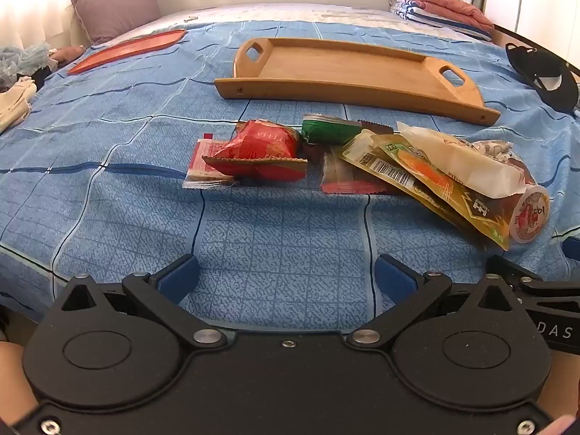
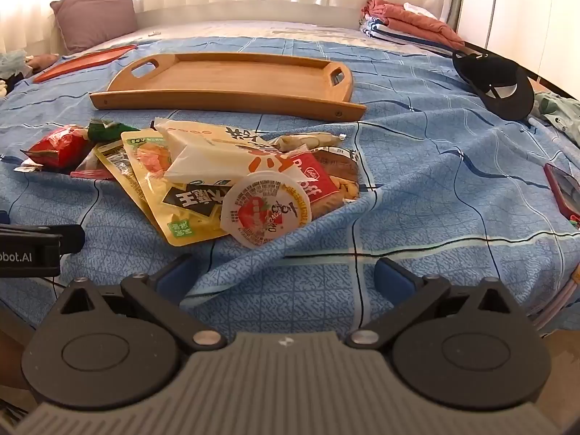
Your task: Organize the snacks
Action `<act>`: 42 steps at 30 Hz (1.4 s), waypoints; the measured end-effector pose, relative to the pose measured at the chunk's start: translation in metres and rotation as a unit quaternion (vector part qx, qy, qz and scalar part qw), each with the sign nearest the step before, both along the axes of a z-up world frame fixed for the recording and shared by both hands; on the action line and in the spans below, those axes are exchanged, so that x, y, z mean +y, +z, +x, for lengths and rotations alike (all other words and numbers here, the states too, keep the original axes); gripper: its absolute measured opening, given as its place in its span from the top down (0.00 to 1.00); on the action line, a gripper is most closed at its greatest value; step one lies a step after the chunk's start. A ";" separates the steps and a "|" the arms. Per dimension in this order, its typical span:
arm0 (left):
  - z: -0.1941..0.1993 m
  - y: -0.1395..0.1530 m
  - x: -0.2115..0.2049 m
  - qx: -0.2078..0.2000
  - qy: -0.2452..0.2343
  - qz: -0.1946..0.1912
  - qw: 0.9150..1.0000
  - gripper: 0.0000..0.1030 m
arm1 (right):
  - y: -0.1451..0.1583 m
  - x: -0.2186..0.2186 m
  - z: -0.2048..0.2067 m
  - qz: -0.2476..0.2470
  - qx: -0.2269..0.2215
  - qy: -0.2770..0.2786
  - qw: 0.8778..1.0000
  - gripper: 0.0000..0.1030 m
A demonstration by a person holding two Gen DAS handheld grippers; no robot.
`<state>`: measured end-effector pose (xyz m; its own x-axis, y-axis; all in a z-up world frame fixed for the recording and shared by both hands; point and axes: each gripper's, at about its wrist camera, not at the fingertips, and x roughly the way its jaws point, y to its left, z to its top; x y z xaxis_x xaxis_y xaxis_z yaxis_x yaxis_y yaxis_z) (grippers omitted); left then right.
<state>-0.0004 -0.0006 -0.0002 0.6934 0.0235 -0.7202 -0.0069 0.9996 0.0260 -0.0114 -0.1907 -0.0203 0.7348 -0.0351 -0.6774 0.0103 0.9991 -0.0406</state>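
A pile of snacks lies on the blue bedspread in front of an empty wooden tray (image 1: 348, 69) (image 2: 232, 76). It holds a red packet (image 1: 261, 148) (image 2: 58, 146), a green packet (image 1: 330, 130), yellow pouches (image 1: 417, 177) (image 2: 163, 177), a white bag (image 1: 460, 159) (image 2: 214, 156) and a round jelly cup (image 1: 531, 214) (image 2: 266, 208). My left gripper (image 1: 286, 275) is open and empty, short of the red packet. My right gripper (image 2: 286, 275) is open and empty, just short of the jelly cup.
An orange tray (image 1: 127, 50) and a purple pillow (image 1: 112, 5) lie at the far left. Folded clothes (image 1: 438, 3) and a black cap (image 2: 496, 85) are at the far right. A red phone (image 2: 565, 188) lies at the right edge.
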 end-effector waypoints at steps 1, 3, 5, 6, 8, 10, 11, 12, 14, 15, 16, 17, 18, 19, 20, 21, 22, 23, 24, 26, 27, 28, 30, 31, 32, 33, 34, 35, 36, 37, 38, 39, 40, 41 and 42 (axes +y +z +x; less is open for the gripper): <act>0.000 0.000 0.000 0.000 0.000 0.000 1.000 0.00 | 0.000 0.000 0.000 0.006 0.007 0.000 1.000 0.00; 0.000 0.000 0.000 -0.006 0.000 0.004 1.000 0.00 | 0.000 -0.001 0.001 0.006 0.006 0.000 1.000 0.00; -0.001 0.000 -0.001 -0.005 0.000 0.003 1.000 0.00 | 0.000 -0.001 0.000 0.000 0.005 0.000 1.000 0.00; 0.000 0.000 0.000 -0.004 -0.001 0.001 1.000 0.00 | 0.000 0.000 0.000 -0.002 0.005 0.000 1.000 0.00; 0.000 0.000 0.000 -0.003 -0.002 0.000 1.000 0.00 | 0.000 0.000 0.000 -0.002 0.005 0.000 1.000 0.00; 0.000 0.001 0.002 0.000 -0.002 -0.003 1.000 0.00 | -0.001 0.001 0.000 -0.002 0.004 0.000 1.000 0.00; 0.001 0.001 0.002 0.001 -0.002 -0.003 1.000 0.00 | 0.001 0.002 -0.001 -0.001 0.004 0.000 1.000 0.00; 0.002 0.001 0.002 0.003 -0.002 -0.004 1.000 0.00 | 0.000 0.002 -0.001 -0.001 0.004 0.000 1.000 0.00; 0.003 0.000 0.002 0.004 -0.002 -0.005 1.000 0.00 | 0.000 0.002 -0.001 -0.001 0.004 0.000 1.000 0.00; 0.004 0.000 0.002 0.004 -0.002 -0.005 1.000 0.00 | 0.000 0.002 -0.001 -0.001 0.005 0.000 1.000 0.00; 0.004 0.000 0.002 0.004 -0.002 -0.005 1.000 0.00 | 0.000 0.000 0.000 -0.001 0.005 0.000 1.000 0.00; 0.004 0.000 0.002 0.005 -0.002 -0.005 1.000 0.00 | 0.000 0.000 0.000 -0.001 0.005 0.000 1.000 0.00; 0.004 0.000 0.002 0.005 -0.002 -0.005 1.000 0.00 | 0.000 0.000 0.000 -0.001 0.005 0.000 1.000 0.00; 0.004 0.000 0.002 0.005 -0.002 -0.005 1.000 0.00 | 0.000 0.000 0.000 -0.001 0.004 0.000 1.000 0.00; 0.004 0.000 0.002 0.004 -0.002 -0.005 1.000 0.00 | 0.000 0.000 0.000 -0.001 0.004 0.000 1.000 0.00; 0.004 0.000 0.002 0.004 -0.002 -0.005 1.000 0.00 | 0.000 0.000 0.000 -0.001 0.004 0.000 1.000 0.00; 0.004 -0.001 0.002 0.004 -0.002 -0.005 1.000 0.00 | 0.000 0.000 0.000 -0.002 0.004 0.000 1.000 0.00; 0.004 -0.001 0.002 0.004 -0.002 -0.005 1.000 0.00 | -0.001 0.000 0.000 -0.002 0.004 0.000 1.000 0.00; 0.004 -0.001 0.001 0.004 -0.002 -0.005 1.000 0.00 | -0.001 0.000 0.000 -0.002 0.004 0.000 1.000 0.00; 0.004 -0.001 0.002 0.004 -0.002 -0.005 1.000 0.00 | 0.000 0.000 0.000 -0.002 0.004 0.000 1.000 0.00; 0.004 -0.001 0.002 0.004 -0.002 -0.006 1.000 0.00 | -0.001 0.000 0.001 -0.002 0.004 0.000 1.000 0.00; 0.004 0.000 0.002 0.005 -0.002 -0.006 1.000 0.00 | 0.000 0.000 0.001 -0.002 0.004 0.000 1.000 0.00; 0.004 0.000 0.002 0.004 -0.002 -0.006 1.000 0.00 | -0.001 0.000 0.000 -0.002 0.004 0.000 1.000 0.00; 0.004 0.000 0.002 0.004 -0.002 -0.006 1.000 0.00 | -0.001 0.000 0.000 -0.002 0.004 0.000 1.000 0.00; 0.004 0.000 0.002 0.004 -0.002 -0.006 1.000 0.00 | -0.001 0.000 0.000 -0.002 0.003 0.000 1.000 0.00; 0.005 0.001 0.002 0.004 -0.002 -0.005 1.000 0.00 | -0.001 0.000 0.000 -0.002 0.003 0.000 1.000 0.00; 0.003 0.000 0.002 0.004 -0.003 -0.005 1.000 0.00 | -0.001 0.000 0.000 -0.002 0.003 0.000 1.000 0.00; 0.003 0.000 0.002 0.004 -0.003 -0.005 1.000 0.00 | -0.001 0.000 0.000 -0.002 0.003 0.000 1.000 0.00; 0.003 0.000 0.002 0.004 -0.003 -0.005 1.000 0.00 | -0.001 0.000 0.000 -0.002 0.003 0.000 1.000 0.00; 0.003 0.000 0.002 0.004 -0.003 -0.005 1.000 0.00 | -0.001 0.000 0.000 -0.002 0.003 0.000 1.000 0.00; 0.003 0.000 0.002 0.004 -0.003 -0.005 1.000 0.00 | -0.001 0.000 0.000 -0.002 0.003 0.000 1.000 0.00; 0.003 0.000 0.002 0.004 -0.003 -0.005 1.000 0.00 | -0.001 0.000 0.000 -0.002 0.003 0.000 1.000 0.00; 0.003 0.000 0.002 0.003 -0.003 -0.005 1.000 0.00 | -0.001 0.000 0.000 -0.002 0.003 0.000 1.000 0.00; 0.003 0.000 0.002 0.003 -0.003 -0.005 1.000 0.00 | -0.001 0.000 0.000 -0.002 0.003 0.000 1.000 0.00; 0.003 0.000 0.002 0.003 -0.003 -0.005 1.000 0.00 | -0.001 0.000 0.000 -0.002 0.003 0.000 1.000 0.00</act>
